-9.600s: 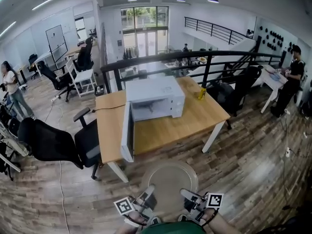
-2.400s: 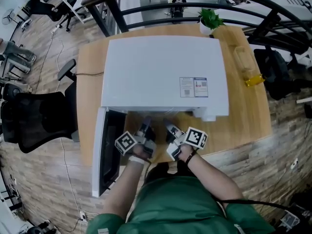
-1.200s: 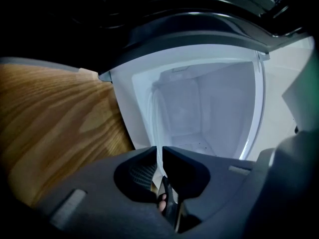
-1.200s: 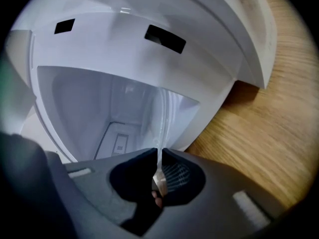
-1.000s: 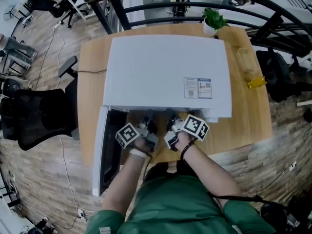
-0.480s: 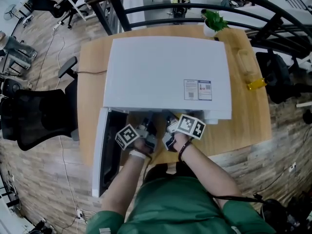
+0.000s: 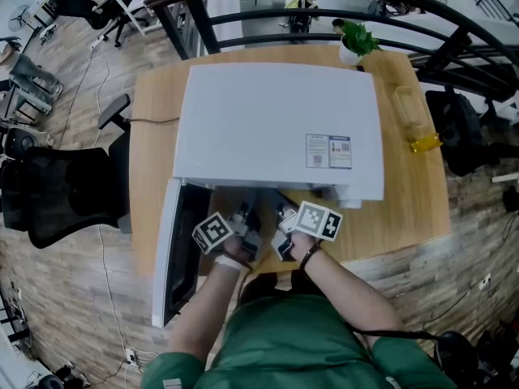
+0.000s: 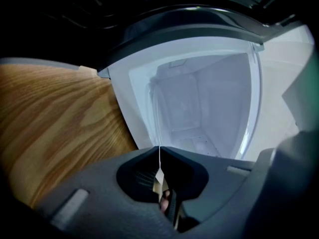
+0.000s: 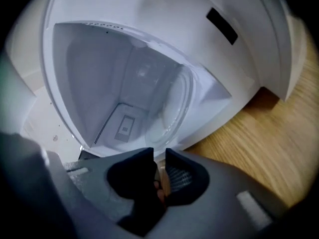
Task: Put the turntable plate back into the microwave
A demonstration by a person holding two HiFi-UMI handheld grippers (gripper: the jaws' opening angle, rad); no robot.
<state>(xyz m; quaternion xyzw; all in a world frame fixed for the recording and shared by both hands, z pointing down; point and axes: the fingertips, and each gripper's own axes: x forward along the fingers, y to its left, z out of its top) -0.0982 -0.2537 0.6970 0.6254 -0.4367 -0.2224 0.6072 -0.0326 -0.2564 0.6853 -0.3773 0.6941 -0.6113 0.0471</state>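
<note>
1. left tongs (image 8: 159, 156): clamped tight on the thin rim of the turntable plate (image 8: 207, 103). The glass edge runs straight into the pinch.
2. right tongs (image 9: 159, 159): jaws opening. The plate rim sits in the gap and the pads look clear of it.
3. Plate is inside the microwave (image 7: 276, 124) cavity, with its near edge at the mouth where both tongs are. Can't tell if it's seated on the floor or hub.
4. Handling, my read: clear glass, rigid, fairly heavy, slick, cracks if dropped. With the right side letting go, the weight hangs off one narrow pinch unless the cavity floor carries it, so it's likely to pivot.
5. Grip: rim only, pads well over the lip, two spread points. Lower it flat and don't scrape the walls.
6. Around: door (image 7: 174, 250) is swung open at left. Microwave sits on the wooden tabletop (image 7: 405, 185).
</note>
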